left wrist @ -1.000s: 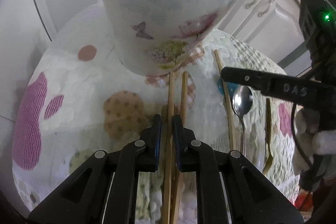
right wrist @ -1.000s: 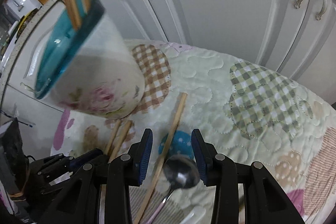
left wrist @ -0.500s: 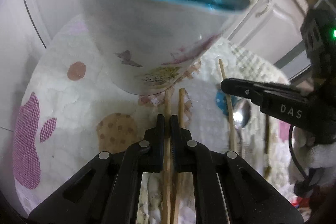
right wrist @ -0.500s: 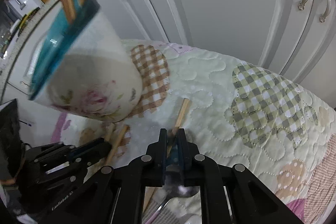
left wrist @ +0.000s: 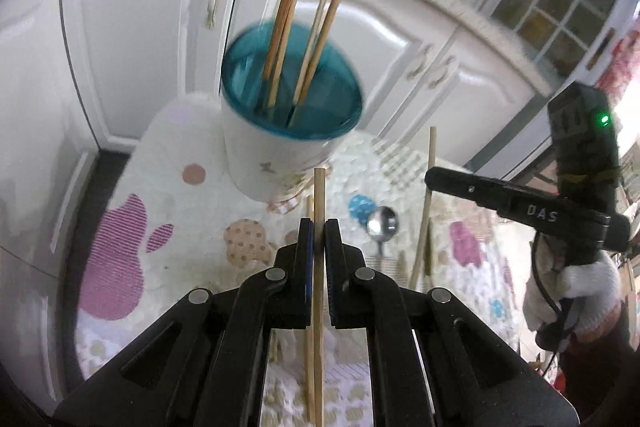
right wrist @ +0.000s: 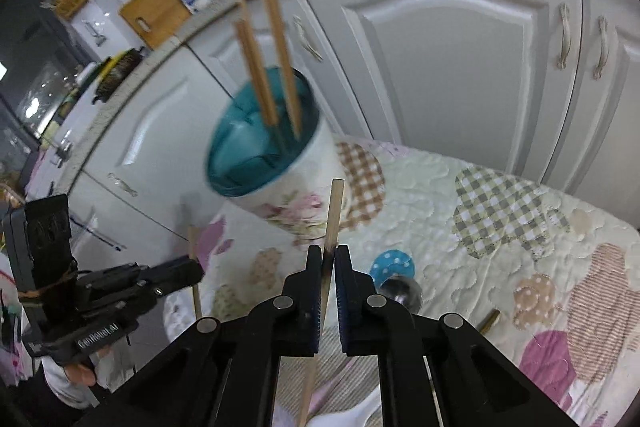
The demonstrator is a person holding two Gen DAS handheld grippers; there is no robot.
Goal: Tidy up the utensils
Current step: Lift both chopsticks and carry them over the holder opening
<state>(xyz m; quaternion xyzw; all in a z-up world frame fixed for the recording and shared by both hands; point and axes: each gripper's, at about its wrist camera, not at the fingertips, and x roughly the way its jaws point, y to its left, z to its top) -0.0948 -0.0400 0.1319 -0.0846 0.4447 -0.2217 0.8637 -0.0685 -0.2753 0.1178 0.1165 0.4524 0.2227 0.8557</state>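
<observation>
A white floral holder with a teal inside [left wrist: 276, 147] stands on the quilted mat and holds several wooden chopsticks [left wrist: 288, 23]. My left gripper [left wrist: 318, 227] is shut on one chopstick [left wrist: 319, 199], lifted above the mat, its tip near the holder's base. A second chopstick [left wrist: 309, 211] lies on the mat under it. My right gripper [right wrist: 328, 255] is shut on another chopstick [right wrist: 334, 211], raised, its tip short of the holder [right wrist: 280, 167]. It shows in the left wrist view [left wrist: 430, 155] too.
A metal spoon [left wrist: 382, 227] lies on the mat [left wrist: 192, 211] between the grippers; its bowl also shows in the right wrist view [right wrist: 402, 293]. White cabinet doors [right wrist: 448, 67] stand close behind the mat. A greenish utensil tip [right wrist: 490, 319] lies at the right.
Both grippers have risen and pulled back from the mat, each lifting its chopstick. The right gripper closed on its chopstick during this time. The holder now appears farther and lower.
</observation>
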